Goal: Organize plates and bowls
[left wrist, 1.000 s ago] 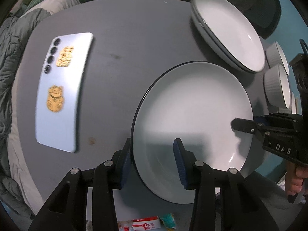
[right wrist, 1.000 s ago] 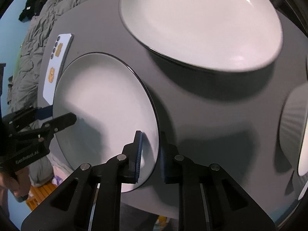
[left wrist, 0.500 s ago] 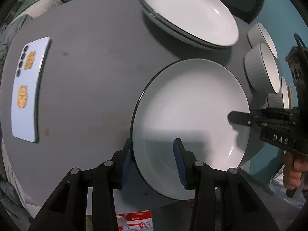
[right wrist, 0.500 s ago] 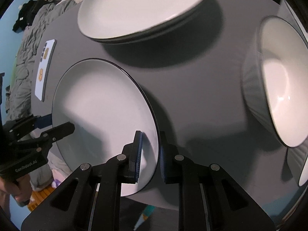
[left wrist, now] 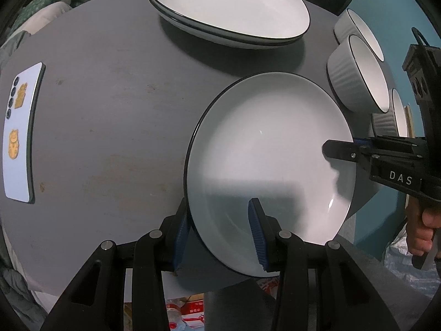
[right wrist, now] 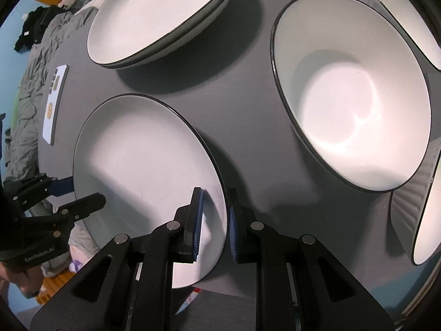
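A white plate with a dark rim (left wrist: 264,149) is held above the grey table (left wrist: 110,104) by both grippers. My left gripper (left wrist: 219,231) is shut on its near rim. My right gripper (right wrist: 215,223) is shut on the opposite rim and shows in the left wrist view (left wrist: 341,149). The same plate shows in the right wrist view (right wrist: 137,165). A stack of white plates (left wrist: 228,8) sits at the far side. White ribbed bowls (left wrist: 355,74) stand to the right; one is large in the right wrist view (right wrist: 350,93).
A light blue phone (left wrist: 22,135) with gold cat stickers lies at the table's left. Grey bedding (right wrist: 33,77) lies beyond the table. The table's near edge is just under the held plate.
Both grippers have carried the plate toward the stack and the bowls. The stack and bowls now appear closer, and the phone has slid further left in the view.
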`<state>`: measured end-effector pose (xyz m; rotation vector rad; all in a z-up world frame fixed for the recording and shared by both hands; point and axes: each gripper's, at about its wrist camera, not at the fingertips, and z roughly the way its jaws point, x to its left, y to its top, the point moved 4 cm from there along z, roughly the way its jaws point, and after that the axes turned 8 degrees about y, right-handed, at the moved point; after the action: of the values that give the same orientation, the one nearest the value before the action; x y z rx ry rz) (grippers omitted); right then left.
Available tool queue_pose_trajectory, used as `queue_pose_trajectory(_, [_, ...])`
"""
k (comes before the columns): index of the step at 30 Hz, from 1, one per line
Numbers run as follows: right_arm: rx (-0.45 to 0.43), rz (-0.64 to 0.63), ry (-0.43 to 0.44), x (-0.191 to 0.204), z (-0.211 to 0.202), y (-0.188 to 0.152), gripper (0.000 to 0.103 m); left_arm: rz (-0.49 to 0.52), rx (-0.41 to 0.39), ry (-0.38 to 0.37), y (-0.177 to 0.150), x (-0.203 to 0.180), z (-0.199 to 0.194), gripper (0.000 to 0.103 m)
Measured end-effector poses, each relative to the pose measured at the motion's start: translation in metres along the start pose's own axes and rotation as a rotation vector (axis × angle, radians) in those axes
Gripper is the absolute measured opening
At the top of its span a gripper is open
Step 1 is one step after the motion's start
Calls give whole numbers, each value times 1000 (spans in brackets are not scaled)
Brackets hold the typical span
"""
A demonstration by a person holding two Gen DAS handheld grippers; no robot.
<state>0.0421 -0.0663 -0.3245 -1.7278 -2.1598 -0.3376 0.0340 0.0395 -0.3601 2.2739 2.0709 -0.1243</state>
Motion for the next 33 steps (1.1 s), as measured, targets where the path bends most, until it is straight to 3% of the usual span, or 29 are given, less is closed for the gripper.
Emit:
queue_pose_trajectory(10, [-26, 3, -8, -13, -10, -10, 17, 20, 12, -2, 6, 8, 0, 33])
queue_pose_trajectory(15, [-46, 57, 29, -21, -12, -17, 17, -3, 24, -15, 8, 13, 3, 26])
queue_pose_trajectory(31, [-50, 98, 63, -30, -15, -18, 18, -41, 49, -37, 19, 17, 13, 20])
queue_pose_trajectory(33, [-46, 98, 68, -31, -16, -18, 17, -55, 64, -36, 17, 32, 10, 20])
